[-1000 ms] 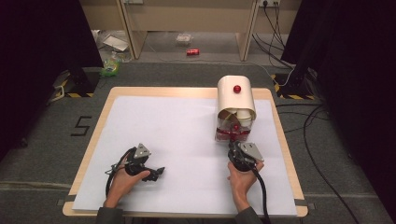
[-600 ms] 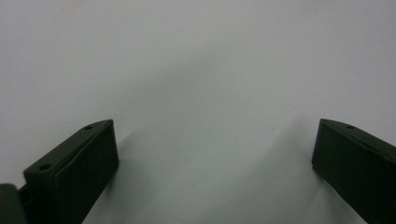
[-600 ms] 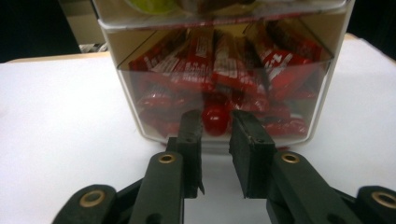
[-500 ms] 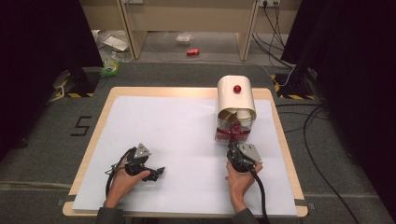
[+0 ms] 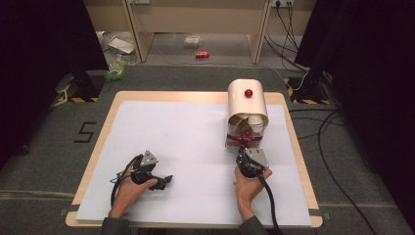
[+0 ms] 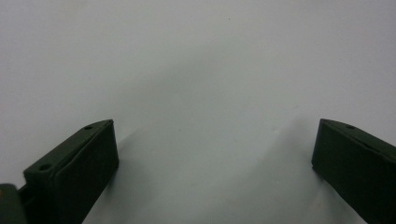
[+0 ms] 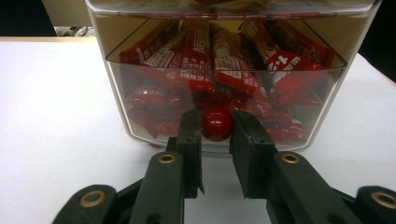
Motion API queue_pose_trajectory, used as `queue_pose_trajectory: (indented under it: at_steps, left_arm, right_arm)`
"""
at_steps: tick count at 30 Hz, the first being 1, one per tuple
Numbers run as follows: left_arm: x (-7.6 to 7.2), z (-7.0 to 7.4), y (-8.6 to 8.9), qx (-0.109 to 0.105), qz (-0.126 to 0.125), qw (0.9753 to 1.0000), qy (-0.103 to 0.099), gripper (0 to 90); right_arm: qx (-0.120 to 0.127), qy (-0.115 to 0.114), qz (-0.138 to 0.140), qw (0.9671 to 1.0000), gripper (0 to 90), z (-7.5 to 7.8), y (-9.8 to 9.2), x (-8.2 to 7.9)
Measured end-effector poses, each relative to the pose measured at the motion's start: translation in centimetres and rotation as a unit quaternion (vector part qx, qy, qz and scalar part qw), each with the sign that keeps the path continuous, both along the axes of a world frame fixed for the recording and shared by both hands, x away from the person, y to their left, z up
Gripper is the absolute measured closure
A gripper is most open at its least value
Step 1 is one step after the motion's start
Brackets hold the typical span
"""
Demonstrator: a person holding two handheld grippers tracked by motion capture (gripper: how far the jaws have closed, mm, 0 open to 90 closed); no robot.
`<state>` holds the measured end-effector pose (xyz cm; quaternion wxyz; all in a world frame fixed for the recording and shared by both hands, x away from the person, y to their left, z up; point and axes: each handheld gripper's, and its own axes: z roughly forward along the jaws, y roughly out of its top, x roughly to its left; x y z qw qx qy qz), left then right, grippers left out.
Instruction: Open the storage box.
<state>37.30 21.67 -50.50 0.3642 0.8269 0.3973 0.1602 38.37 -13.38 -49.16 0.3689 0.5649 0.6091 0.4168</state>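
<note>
A cream dome-topped container (image 5: pixel 247 105) with a red knob on its lid (image 5: pixel 248 93) stands at the table's right. Its open upper part holds paper cups (image 5: pixel 254 120). Below is a clear drawer (image 7: pixel 224 93) packed with red sachets (image 7: pixel 233 60), with a small red knob (image 7: pixel 217 125) on its front. My right gripper (image 7: pixel 217 116) (image 5: pixel 243 151) is right at the drawer front, and its jaws press on both sides of that knob. My left gripper (image 5: pixel 165 180) rests low on the white sheet at the front left. Its jaws (image 6: pixel 215 140) are spread wide, with nothing between them.
A white sheet (image 5: pixel 186 137) covers the wooden table (image 5: pixel 195 95). Cables (image 5: pixel 337 161) run over the floor to the right. A red can (image 5: pixel 201 54) and some litter (image 5: pixel 116 68) lie on the floor beyond the far edge.
</note>
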Motion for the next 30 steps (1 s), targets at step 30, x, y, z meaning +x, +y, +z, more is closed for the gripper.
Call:
queue_pose_trajectory:
  at_steps: [30]
  left_arm:
    - [0.0,0.0,0.0,0.001,0.000,1.0000,-0.001,0.0]
  right_arm:
    - [0.056,0.003,0.065,0.9963,81.4,0.0,-1.4,-2.7]
